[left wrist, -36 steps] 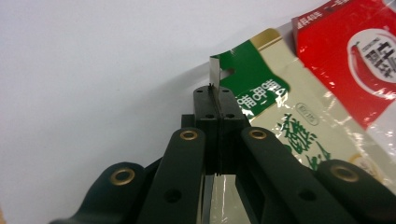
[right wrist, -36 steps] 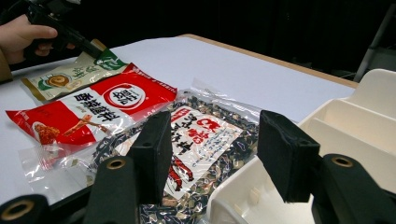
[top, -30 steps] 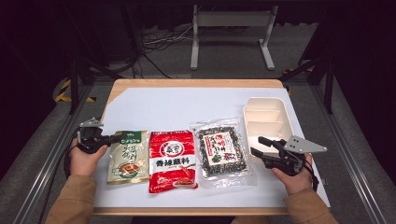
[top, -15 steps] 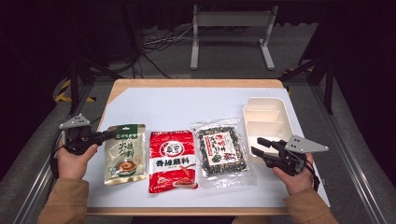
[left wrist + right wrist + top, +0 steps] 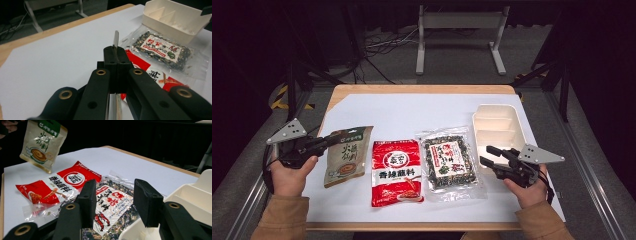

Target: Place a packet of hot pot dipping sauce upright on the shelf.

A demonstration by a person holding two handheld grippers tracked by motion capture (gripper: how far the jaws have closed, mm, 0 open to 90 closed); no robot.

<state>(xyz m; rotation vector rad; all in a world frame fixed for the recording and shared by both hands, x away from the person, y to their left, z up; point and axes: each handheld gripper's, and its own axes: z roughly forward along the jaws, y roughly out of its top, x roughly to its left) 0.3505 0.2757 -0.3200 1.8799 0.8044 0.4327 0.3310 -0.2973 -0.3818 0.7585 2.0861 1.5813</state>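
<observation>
left gripper (image 5: pixel 333 140) clamped on the green-beige pouch (image 5: pixel 346 156) top edge, lifted off the table (image 5: pixel 412 112). right gripper (image 5: pixel 488 155) jaws apart, empty, w/ the seaweed pack (image 5: pixel 448 161) just beside the white tray (image 5: pixel 497 127).

I count three snack packets in front of me: one beige and green packet (image 5: pixel 347 155), one red packet (image 5: pixel 395 172), and one clear packet of dark seaweed mix (image 5: pixel 449 162). There is one white tray (image 5: pixel 498 131) with dividers, on one table (image 5: pixel 422 112). I have two grippers, the left gripper (image 5: pixel 331 141) and the right gripper (image 5: pixel 486 155).
</observation>
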